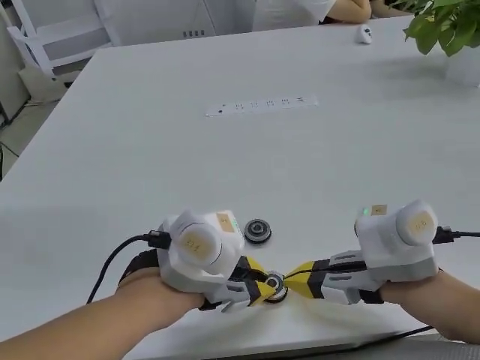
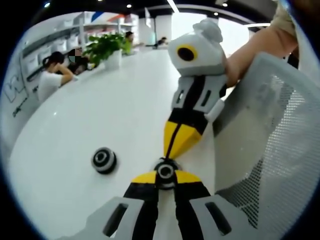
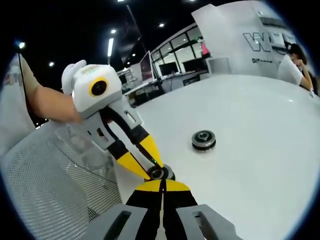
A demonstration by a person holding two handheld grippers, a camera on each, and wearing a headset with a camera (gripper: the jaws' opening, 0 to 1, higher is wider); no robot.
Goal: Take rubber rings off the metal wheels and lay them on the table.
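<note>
White worktop [image 1: 262,150]: at its front edge left tongs [image 1: 259,288] and right tongs [image 1: 294,280] meet, both pinching a metal wheel [image 1: 274,285]; a second wheel [image 1: 257,230] lies just beyond them.

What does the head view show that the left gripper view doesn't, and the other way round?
Head view: a socket strip set in the table, and a small white object near the far edge. Left gripper view: a mesh chair back and ceiling lights. Shared: the plant, the loose wheel, and the left gripper and right gripper, jaws shut on the held wheel.
</note>
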